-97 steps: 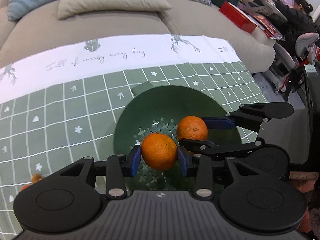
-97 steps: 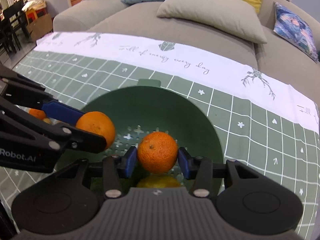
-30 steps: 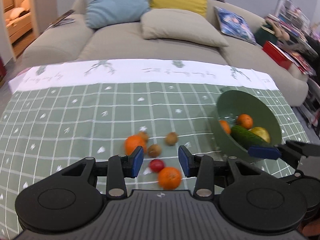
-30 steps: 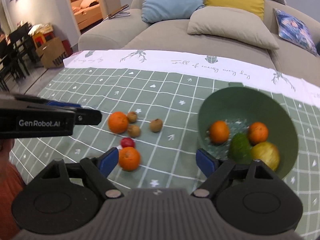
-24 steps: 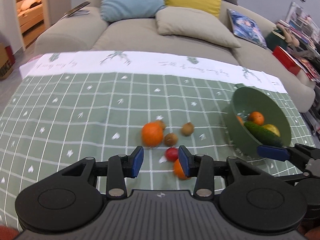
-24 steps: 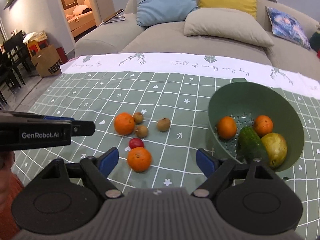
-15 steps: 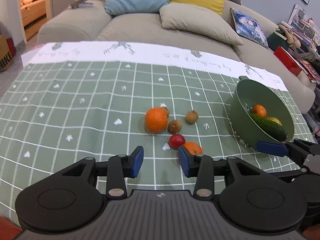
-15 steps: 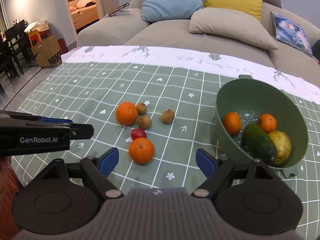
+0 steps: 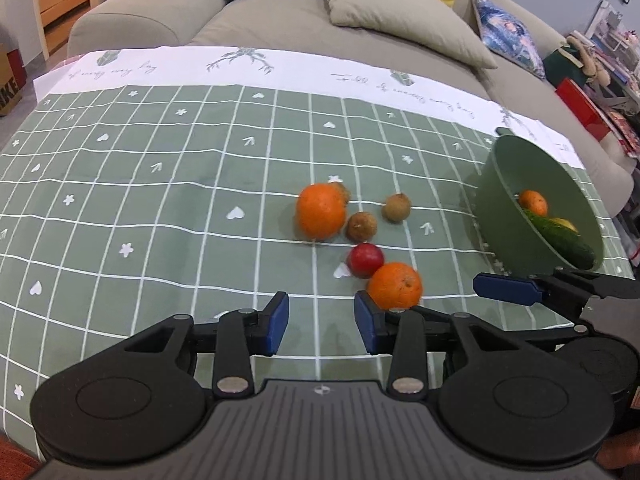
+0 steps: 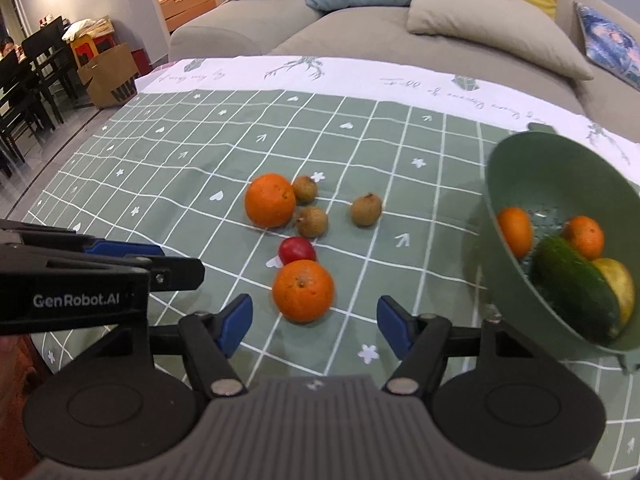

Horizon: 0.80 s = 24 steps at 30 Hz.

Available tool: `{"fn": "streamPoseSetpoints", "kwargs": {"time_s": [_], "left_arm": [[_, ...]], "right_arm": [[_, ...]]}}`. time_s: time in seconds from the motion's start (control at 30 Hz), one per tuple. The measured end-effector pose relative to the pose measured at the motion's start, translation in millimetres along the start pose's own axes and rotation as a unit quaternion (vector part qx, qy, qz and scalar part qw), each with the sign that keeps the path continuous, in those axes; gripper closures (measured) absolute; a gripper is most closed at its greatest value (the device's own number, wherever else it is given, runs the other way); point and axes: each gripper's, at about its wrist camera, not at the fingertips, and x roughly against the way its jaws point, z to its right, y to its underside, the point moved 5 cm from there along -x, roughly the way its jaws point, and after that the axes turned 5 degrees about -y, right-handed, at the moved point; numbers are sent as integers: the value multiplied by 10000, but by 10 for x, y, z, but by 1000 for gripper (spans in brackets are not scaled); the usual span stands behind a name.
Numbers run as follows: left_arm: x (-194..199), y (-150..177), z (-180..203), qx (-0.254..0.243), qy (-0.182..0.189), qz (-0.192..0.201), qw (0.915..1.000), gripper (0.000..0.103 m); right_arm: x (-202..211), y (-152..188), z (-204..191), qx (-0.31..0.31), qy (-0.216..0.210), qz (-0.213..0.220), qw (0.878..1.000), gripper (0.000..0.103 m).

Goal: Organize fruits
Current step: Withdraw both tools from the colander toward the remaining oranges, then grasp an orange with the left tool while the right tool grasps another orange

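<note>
The left gripper (image 9: 320, 322) hung low over the green checked cloth (image 9: 160, 208) that covered the surface, its jaws a modest way apart and closing, with only bare cloth between them. Just past its right pad lay the nearer orange (image 9: 395, 285), outside the gap, and a small red fruit (image 9: 365, 260) sat touching that orange on its far side. Farther back the larger orange (image 9: 321, 211) rested with a brown fruit (image 9: 361, 226) just beside it, another brown fruit (image 10: 304, 189) tucked behind it, and a third brown fruit (image 9: 396, 207) a little apart to the right (all three looked rough-skinned, though I could not tell what they were). The right gripper (image 10: 315, 326) hovered beside the left one, its jaws wider but closing too; in its own view the nearer orange sat just ahead of the gap, between the lines of the two pads and untouched by either. At the right edge of the cloth stood the green colander bowl (image 10: 504, 168), well apart from the loose fruit, and it held two small oranges (image 10: 515, 232), a dark cucumber (image 10: 576, 292) and a yellowish fruit (image 10: 622, 284) pressed against the cucumber. Behind the surface ran a beige sofa (image 9: 280, 20) with cushions.
</note>
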Motion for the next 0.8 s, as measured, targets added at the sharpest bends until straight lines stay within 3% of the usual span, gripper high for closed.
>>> {"fn": "streamPoseSetpoints", "kwargs": {"time_s": [0.37, 0.63, 0.8], "left_arm": [[-224, -93, -140, 83, -130, -197, 9997, 58], [-325, -168, -87, -55, -103, -205, 9997, 58], [-382, -262, -60, -156, -75, -114, 9998, 56]], "right_arm": [[-385, -71, 41, -28, -130, -262, 9996, 51], [-449, -78, 67, -130, -388, -307, 9987, 63], [-353, -130, 124, -116, -275, -186, 9994, 63]]}}
